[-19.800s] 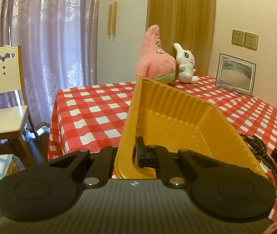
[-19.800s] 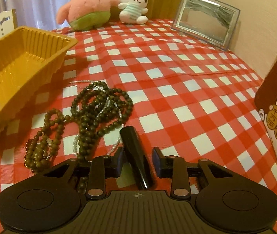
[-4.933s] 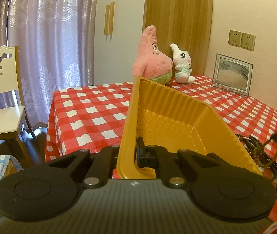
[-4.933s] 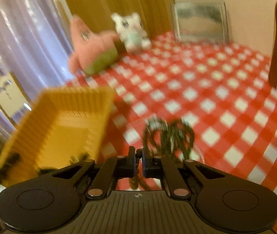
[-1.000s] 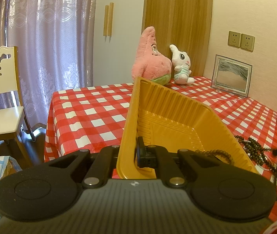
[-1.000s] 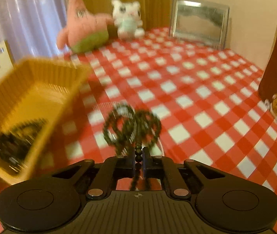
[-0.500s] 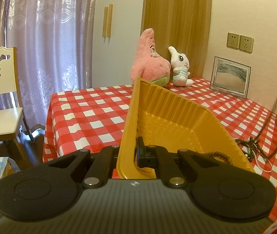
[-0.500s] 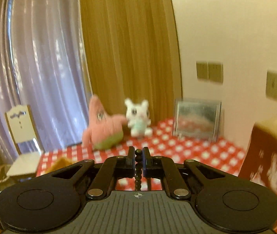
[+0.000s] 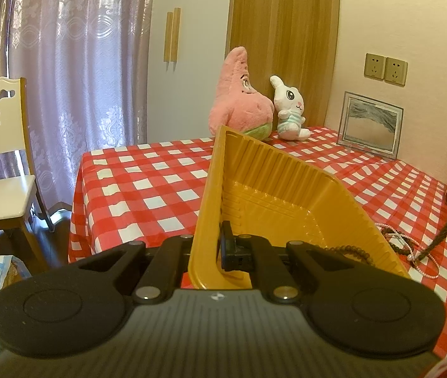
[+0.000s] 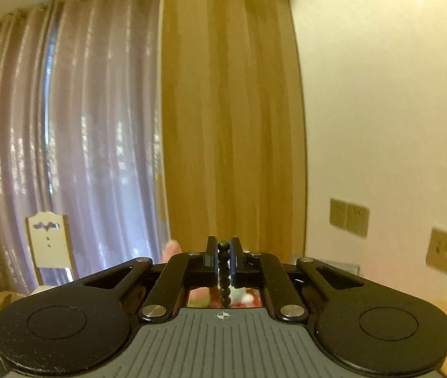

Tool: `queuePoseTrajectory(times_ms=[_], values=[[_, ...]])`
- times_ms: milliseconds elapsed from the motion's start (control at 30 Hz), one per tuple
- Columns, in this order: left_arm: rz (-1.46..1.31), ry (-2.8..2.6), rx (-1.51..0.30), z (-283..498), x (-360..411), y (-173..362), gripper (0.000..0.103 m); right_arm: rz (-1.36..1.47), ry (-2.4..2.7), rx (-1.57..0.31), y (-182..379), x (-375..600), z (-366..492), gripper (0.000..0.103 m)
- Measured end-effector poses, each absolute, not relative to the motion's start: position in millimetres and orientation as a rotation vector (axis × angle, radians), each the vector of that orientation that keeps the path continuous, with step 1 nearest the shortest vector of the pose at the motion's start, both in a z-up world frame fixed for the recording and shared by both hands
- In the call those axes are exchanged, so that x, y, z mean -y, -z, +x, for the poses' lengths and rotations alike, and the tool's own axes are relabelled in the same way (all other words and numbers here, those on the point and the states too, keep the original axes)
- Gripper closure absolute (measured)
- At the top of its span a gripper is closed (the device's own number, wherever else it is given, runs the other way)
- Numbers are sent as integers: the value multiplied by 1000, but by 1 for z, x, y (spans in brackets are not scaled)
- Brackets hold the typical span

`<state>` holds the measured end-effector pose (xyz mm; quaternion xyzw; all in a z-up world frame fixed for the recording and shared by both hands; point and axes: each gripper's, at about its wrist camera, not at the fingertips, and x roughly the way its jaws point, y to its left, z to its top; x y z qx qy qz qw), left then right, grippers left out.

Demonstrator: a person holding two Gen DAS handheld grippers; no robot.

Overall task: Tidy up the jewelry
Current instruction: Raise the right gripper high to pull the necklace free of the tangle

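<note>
Red-and-white checked tablecloth fills mid-frame; left gripper is clamped on the ribbed yellow plastic tray rim. Right gripper pinches a dark wooden bead strand, raised high, its tail trailing at right edge beside the white pearl necklace. Risk: the strand snags the pearls, dragging them along.

No readable words, numbers or brand names anywhere. Only a small crosshair mark, printed on each gripper body just behind the fingers; nothing legible on the wall sockets.

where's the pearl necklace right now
In the left wrist view, the pearl necklace lies on the checkered tablecloth, right of the yellow tray.
</note>
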<state>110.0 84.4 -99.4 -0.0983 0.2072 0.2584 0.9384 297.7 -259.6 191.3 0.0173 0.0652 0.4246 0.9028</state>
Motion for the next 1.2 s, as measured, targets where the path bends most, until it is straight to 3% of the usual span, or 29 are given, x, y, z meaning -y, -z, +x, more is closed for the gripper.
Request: queuePoseTrajectory(times_ms=[633,1200], values=[[-207,-524,-419,112,-83,97,98,59,-1026,-107,-219,226,284,96],[-213,-520,-410,111,-80,97,98,149,-1287,-167,-238,126,272,96]])
